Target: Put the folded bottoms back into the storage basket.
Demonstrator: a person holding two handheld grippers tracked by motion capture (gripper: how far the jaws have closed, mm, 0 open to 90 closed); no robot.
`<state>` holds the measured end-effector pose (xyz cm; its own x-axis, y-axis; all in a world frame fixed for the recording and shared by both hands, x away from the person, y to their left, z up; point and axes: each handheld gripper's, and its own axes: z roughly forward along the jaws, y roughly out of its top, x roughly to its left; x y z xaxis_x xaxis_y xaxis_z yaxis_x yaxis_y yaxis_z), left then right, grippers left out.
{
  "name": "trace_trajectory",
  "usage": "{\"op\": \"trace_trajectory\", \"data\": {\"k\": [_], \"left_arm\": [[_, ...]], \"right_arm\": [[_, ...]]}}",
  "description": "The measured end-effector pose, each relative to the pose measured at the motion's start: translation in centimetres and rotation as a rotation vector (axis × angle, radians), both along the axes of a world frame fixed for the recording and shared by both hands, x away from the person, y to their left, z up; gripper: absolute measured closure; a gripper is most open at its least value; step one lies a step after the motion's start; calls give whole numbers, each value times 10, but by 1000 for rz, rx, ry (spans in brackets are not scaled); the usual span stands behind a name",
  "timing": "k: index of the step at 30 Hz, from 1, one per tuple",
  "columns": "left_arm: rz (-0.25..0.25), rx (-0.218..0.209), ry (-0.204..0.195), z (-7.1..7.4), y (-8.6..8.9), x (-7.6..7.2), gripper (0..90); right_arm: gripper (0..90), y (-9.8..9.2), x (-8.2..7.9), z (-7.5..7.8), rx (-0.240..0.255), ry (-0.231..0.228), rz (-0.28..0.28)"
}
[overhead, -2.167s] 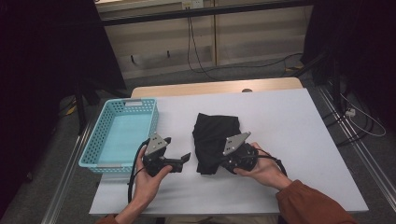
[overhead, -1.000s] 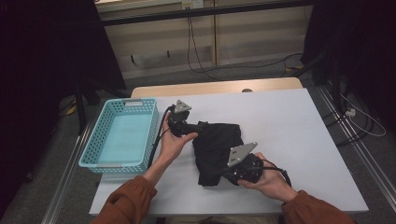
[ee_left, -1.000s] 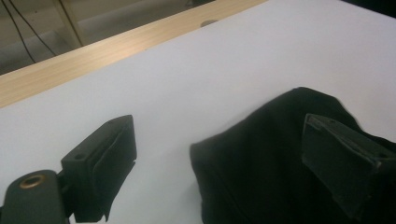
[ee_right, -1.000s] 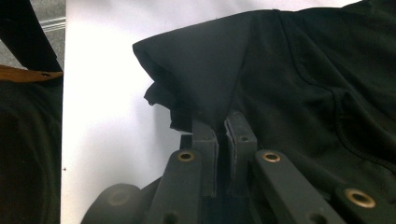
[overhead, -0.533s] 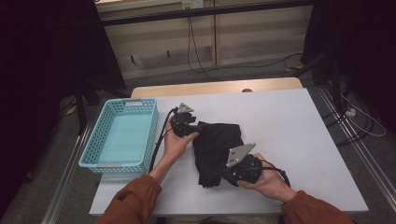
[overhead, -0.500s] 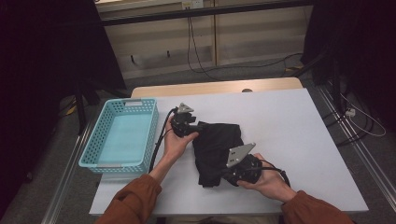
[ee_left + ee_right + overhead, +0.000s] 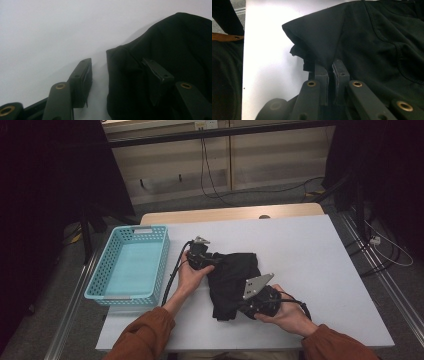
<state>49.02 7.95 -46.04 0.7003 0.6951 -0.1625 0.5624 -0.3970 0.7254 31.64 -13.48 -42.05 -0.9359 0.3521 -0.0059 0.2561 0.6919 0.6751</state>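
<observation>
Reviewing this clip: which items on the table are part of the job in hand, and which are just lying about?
In the job:
- black garment
- right claw, shut on the garment's near edge
- left claw, half closed astride the garment's far corner

Lying about:
- turquoise basket, nothing in it
- white table

Lab: white table (image 7: 320, 250), floor cables (image 7: 220, 195), dark curtains (image 7: 45, 180).
</observation>
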Motion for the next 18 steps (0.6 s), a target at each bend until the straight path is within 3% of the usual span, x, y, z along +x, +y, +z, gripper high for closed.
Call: {"op": "trace_trajectory", "data": {"k": [10,13,14,15,18], "left_arm": [[-6,-33,20,-1,2,0,516],[-16,-53,31,-1,2,0,630],[-41,-81,60,-2,3,0,630],[-47,-81,61,-2,3,0,715],[-34,-83,52,-2,1,-2,720]], "right_arm": [[856,3,0,-2,-7,-3,9],[855,3,-1,-3,-9,-1,9],[856,3,-1,-3,-7,0,8],[855,3,0,-3,-5,-2,7],[855,3,-1,-3,-5,-3,6]]}}
